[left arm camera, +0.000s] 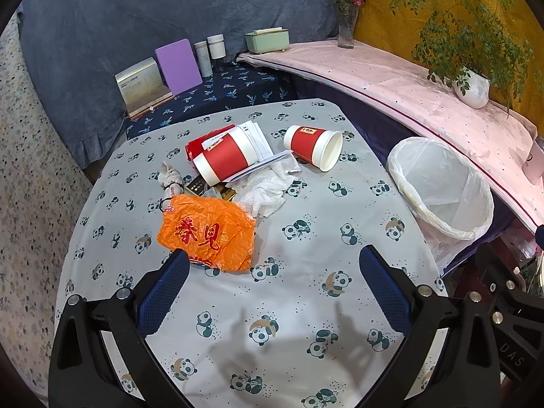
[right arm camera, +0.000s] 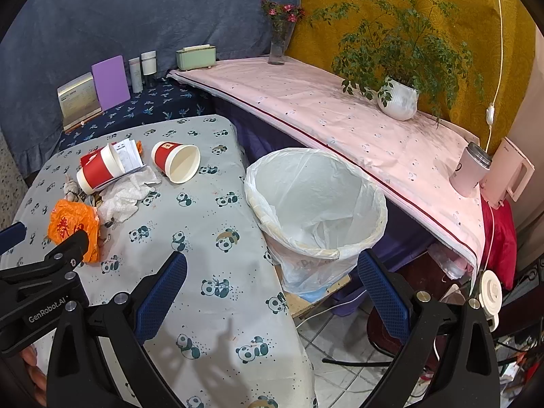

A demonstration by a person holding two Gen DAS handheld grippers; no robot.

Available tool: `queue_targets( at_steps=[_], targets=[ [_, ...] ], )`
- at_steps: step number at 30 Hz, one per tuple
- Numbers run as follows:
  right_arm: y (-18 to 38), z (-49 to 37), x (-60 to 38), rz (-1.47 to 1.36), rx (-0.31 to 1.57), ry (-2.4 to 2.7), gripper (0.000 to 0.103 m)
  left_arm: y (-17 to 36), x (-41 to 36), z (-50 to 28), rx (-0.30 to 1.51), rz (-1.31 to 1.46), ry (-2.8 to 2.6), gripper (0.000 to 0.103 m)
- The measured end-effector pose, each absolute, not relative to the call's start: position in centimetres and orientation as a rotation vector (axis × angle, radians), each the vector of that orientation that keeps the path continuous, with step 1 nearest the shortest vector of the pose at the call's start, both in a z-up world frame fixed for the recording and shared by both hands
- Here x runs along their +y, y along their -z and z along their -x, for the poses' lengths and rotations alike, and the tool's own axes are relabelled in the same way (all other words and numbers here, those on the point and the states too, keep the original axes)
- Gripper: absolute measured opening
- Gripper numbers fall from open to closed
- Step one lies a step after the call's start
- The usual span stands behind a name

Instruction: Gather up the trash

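Observation:
Trash lies on the panda-print table point(left arm camera: 306, 306): an orange plastic bag point(left arm camera: 207, 231) point(right arm camera: 73, 226), crumpled white tissue point(left arm camera: 265, 190) point(right arm camera: 124, 195), two tipped red-and-white paper cups point(left arm camera: 314, 146) point(left arm camera: 226, 158) point(right arm camera: 176, 161) point(right arm camera: 98, 168), folded papers point(left arm camera: 258, 139) and small scraps. A bin lined with a white bag point(left arm camera: 442, 187) point(right arm camera: 316, 204) stands off the table's right edge. My left gripper point(left arm camera: 273, 258) hovers open just short of the orange bag, its left finger at the bag's near edge. My right gripper point(right arm camera: 272, 261) hangs open over the table's right edge, in front of the bin.
A pink-covered shelf point(right arm camera: 340, 115) runs behind the bin, carrying a potted plant point(right arm camera: 397, 98), a flower vase point(right arm camera: 278, 47), a green box point(right arm camera: 196, 56) and a pink mug point(right arm camera: 471, 170). Books and bottles point(left arm camera: 176, 68) stand at the back. Tiled floor with cables point(right arm camera: 346, 367) lies below right.

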State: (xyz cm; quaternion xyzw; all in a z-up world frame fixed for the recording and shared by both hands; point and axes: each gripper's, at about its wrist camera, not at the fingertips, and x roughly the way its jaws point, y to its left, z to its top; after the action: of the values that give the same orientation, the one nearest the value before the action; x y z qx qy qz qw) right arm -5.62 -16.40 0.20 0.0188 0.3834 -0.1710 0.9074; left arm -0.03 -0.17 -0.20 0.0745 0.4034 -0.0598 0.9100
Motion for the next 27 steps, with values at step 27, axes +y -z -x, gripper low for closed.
queue_targets(
  at_steps=[27],
  targets=[
    [3.3,-1.4,-11.1,-0.061,0.805,0.283,0.096,6.8,11.3,-8.1,0.876,-0.135,0.130,0.096]
  ],
)
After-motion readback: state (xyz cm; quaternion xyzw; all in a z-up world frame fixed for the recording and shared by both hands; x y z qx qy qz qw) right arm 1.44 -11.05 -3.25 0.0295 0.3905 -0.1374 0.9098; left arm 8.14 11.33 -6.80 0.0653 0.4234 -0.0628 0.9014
